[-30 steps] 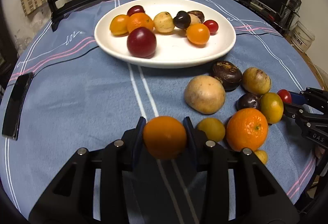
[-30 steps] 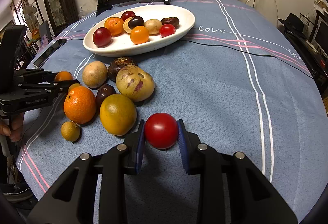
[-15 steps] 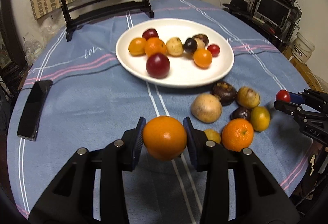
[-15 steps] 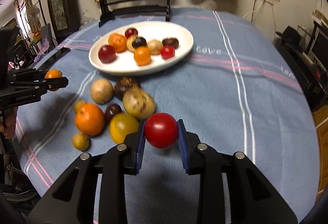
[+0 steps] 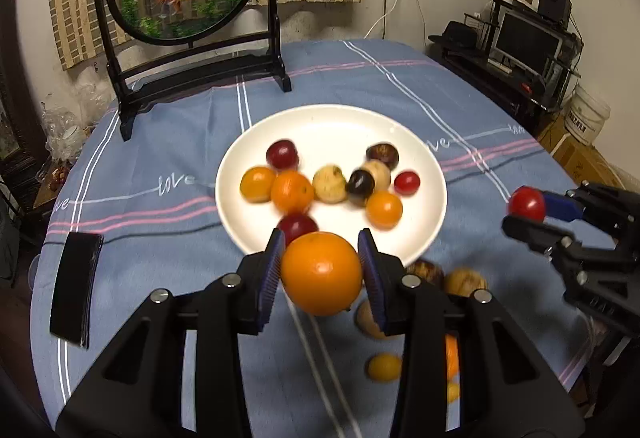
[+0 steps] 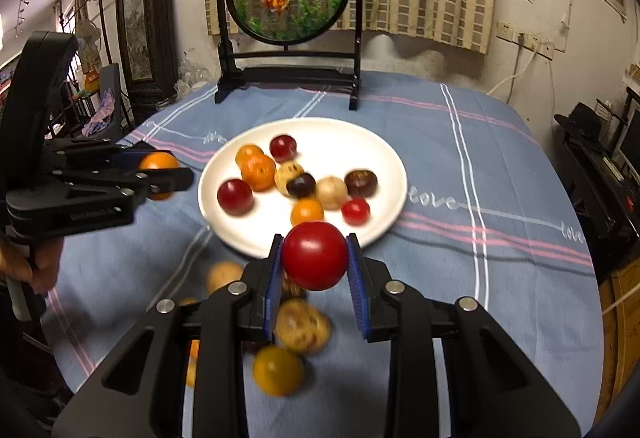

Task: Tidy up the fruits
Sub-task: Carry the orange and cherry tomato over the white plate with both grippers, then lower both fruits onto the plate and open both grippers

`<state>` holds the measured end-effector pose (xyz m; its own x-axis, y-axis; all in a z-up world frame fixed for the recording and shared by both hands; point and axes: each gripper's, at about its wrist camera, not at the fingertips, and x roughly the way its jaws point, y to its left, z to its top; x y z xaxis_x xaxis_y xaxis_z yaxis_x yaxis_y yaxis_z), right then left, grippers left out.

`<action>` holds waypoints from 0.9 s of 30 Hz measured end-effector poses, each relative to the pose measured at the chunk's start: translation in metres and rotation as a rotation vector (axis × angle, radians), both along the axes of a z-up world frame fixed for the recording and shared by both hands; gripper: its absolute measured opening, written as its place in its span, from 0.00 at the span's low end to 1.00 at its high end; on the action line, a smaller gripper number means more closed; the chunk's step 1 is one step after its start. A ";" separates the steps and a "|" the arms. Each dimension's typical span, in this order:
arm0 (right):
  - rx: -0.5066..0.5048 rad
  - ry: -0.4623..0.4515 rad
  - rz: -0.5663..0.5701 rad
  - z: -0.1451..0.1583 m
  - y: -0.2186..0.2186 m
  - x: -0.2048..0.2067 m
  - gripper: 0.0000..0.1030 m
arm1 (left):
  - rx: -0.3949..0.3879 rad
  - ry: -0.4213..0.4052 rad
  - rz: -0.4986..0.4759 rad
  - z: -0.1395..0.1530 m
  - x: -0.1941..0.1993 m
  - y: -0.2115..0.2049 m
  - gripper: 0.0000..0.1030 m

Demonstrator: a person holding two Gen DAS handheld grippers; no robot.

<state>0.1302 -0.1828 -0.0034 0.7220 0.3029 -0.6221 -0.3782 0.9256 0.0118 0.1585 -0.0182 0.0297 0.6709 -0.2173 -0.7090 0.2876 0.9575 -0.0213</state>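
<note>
Left wrist: left gripper (image 5: 322, 274) clamps orange (image 5: 321, 273); right gripper (image 6: 314, 256) pinches apparently a tomato (image 6: 314, 255).

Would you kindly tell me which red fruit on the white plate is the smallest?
The small bright red fruit at the right of the white plate; the two dark red ones are clearly larger.

Left wrist view: the orange (image 5: 321, 273) covers the near rim of the white plate (image 5: 240, 165) and the lower half of a dark red fruit (image 5: 298, 226). Loose fruit toward the near edge of the bench (image 5: 168, 141) is motion-blurred; a tan fruit (image 5: 370, 320) and a second orange (image 5: 451, 356) are partly hidden behind the right finger. Right wrist view: the red tomato (image 6: 315, 256) masks the plate rim; the speckled fruit (image 6: 302, 326) and yellow fruit (image 6: 277, 370) are smeared, kind uncertain.
</note>
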 end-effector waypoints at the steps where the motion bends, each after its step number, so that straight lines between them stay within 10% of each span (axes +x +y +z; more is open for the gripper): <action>1: 0.002 0.001 0.003 0.001 0.002 0.005 0.30 | -0.011 -0.002 0.002 0.002 0.006 -0.001 0.38; 20: -0.065 0.119 0.033 -0.031 0.040 0.127 0.30 | -0.018 0.106 0.064 -0.038 0.094 -0.004 0.35; 27: -0.060 0.116 -0.001 -0.035 0.037 0.130 0.47 | 0.000 0.100 0.062 -0.040 0.088 -0.007 0.39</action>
<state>0.2606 -0.1461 -0.0389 0.6442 0.2619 -0.7186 -0.3767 0.9263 -0.0001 0.2462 -0.0254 -0.0102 0.6090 -0.1777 -0.7730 0.2244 0.9734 -0.0470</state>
